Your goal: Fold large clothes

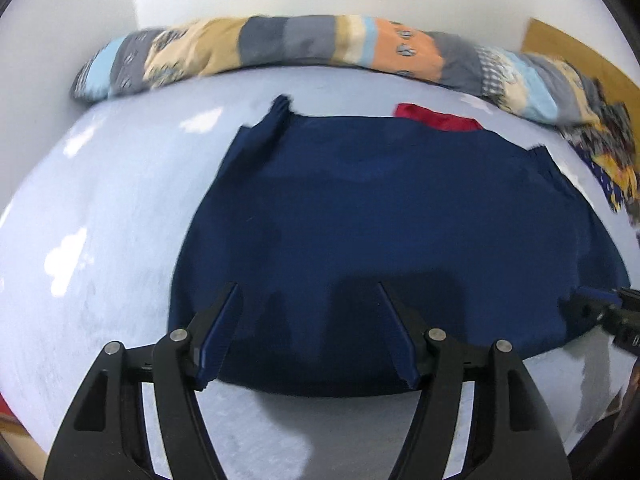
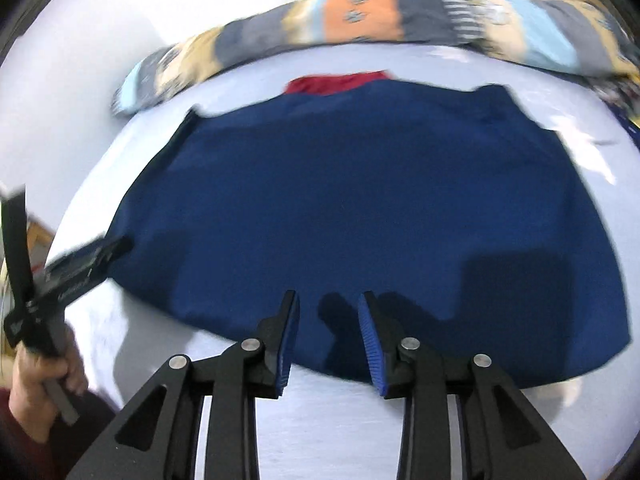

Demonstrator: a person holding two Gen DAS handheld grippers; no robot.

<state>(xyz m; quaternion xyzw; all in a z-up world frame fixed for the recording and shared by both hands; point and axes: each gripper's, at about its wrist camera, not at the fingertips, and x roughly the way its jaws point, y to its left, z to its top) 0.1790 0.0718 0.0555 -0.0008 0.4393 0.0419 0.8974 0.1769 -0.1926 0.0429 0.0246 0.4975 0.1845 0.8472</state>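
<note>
A large navy blue garment (image 1: 380, 216) lies spread flat on a pale blue bed sheet (image 1: 100, 220), with a red part (image 1: 438, 118) showing at its far edge. It also fills the right wrist view (image 2: 360, 208), red part (image 2: 336, 82) at the far edge. My left gripper (image 1: 308, 290) is open, its fingers above the garment's near hem. My right gripper (image 2: 328, 298) is open over the near hem. The right gripper shows at the right edge of the left wrist view (image 1: 604, 308); the left gripper shows at the left of the right wrist view (image 2: 86, 258).
A long patchwork bolster (image 1: 320, 48) lies along the far side of the bed against a white wall; it also shows in the right wrist view (image 2: 400, 16). A patterned cloth (image 1: 612, 160) lies at the far right. A hand (image 2: 40, 376) holds the left gripper's handle.
</note>
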